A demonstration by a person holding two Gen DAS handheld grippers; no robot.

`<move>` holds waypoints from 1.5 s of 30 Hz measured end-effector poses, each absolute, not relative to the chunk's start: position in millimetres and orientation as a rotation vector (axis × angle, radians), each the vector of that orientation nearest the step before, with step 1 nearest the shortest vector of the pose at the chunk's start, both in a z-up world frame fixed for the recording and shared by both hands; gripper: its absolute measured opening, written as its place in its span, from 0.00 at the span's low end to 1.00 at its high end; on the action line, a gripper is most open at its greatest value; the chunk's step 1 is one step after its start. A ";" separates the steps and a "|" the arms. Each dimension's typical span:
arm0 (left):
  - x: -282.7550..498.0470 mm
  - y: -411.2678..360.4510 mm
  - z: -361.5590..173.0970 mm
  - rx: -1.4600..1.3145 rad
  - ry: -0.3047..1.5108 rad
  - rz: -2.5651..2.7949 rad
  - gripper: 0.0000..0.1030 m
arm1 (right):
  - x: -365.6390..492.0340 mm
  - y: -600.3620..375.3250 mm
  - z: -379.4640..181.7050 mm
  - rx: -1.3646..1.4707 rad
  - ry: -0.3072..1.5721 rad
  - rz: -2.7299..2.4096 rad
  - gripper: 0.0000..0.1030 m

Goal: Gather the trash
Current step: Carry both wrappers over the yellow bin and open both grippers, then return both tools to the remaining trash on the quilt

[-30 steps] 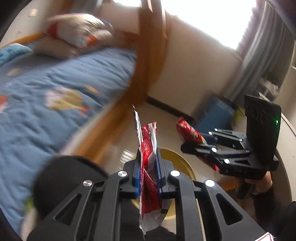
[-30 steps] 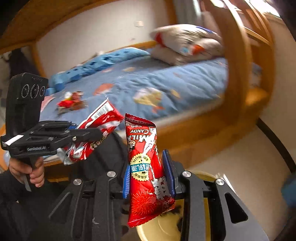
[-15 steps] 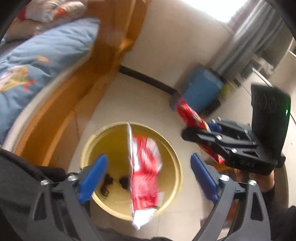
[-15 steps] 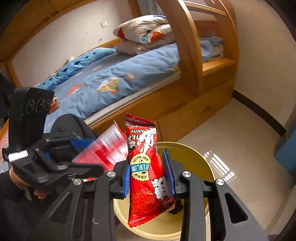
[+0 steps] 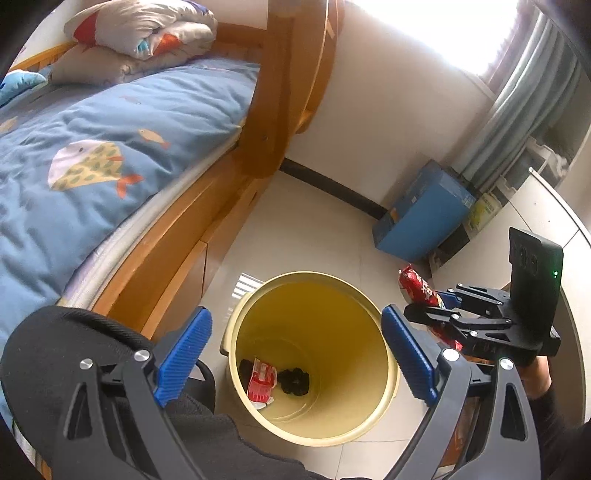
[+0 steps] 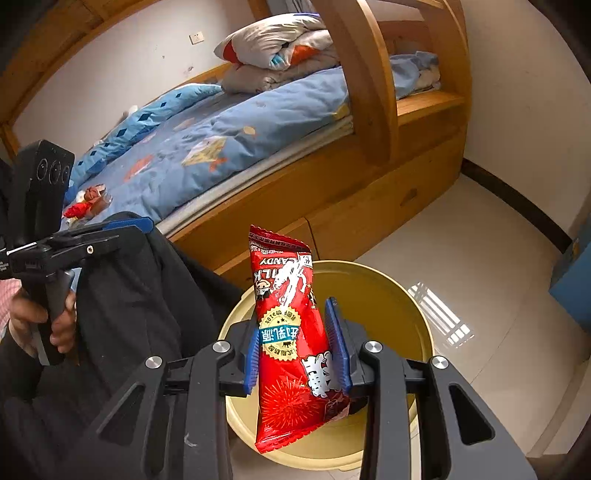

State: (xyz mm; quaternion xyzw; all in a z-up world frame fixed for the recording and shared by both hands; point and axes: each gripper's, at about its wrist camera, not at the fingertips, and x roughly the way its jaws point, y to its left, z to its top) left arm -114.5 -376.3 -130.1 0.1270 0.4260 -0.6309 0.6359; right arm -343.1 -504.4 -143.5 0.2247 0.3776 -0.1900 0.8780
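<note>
The red wrapper that hung between the left gripper's [image 5: 295, 354] fingers 0.5 s ago now lies at the bottom of the yellow bin [image 5: 384, 369], beside dark scraps. Far left stands the wooden bed [image 5: 177, 236]. Left fingers spread wide above the bin; the right gripper [image 6: 298, 360] clamps 1 red candy bag [image 6: 291, 332] over the rim.

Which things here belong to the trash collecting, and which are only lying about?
Job:
- red candy wrapper in right gripper
- yellow bin
- dropped wrapper inside the bin
- open left gripper
- wrappers on bed

Lying about:
- folded quilt
- blue box
</note>
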 end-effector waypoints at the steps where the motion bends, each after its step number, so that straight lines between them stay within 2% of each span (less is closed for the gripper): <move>1: -114.9 -376.7 -131.2 0.291 0.974 -1.440 0.90 | -342.1 -505.2 -144.1 0.468 0.793 -0.399 0.32; 3: -116.2 -377.9 -132.2 0.296 0.972 -1.440 0.90 | -341.1 -505.6 -148.2 0.452 0.821 -0.416 0.36; 4: -116.7 -378.3 -132.1 0.299 0.969 -1.441 0.90 | -339.5 -505.7 -152.1 0.443 0.851 -0.419 0.55; 6: -117.5 -379.2 -131.7 0.304 0.966 -1.442 0.90 | -337.8 -504.0 -159.5 0.392 0.899 -0.481 0.80; 7: -117.5 -378.9 -132.0 0.304 0.965 -1.445 0.90 | -337.6 -502.8 -162.3 0.374 0.913 -0.502 0.84; 21: -119.0 -369.3 -123.5 0.303 0.897 -1.447 0.91 | -339.7 -506.4 -154.1 0.453 0.792 -0.524 0.87; 28: -110.6 -352.0 -102.4 0.280 0.819 -1.411 0.92 | -319.5 -485.5 -127.9 0.366 0.723 -0.469 0.92; 38: -85.6 -317.0 -78.9 0.231 0.742 -1.322 0.95 | -285.1 -467.8 -100.1 0.327 0.636 -0.393 0.92; 45: -56.7 -272.5 -63.4 0.175 0.664 -1.173 0.96 | -234.8 -427.4 -65.7 0.217 0.493 -0.273 0.92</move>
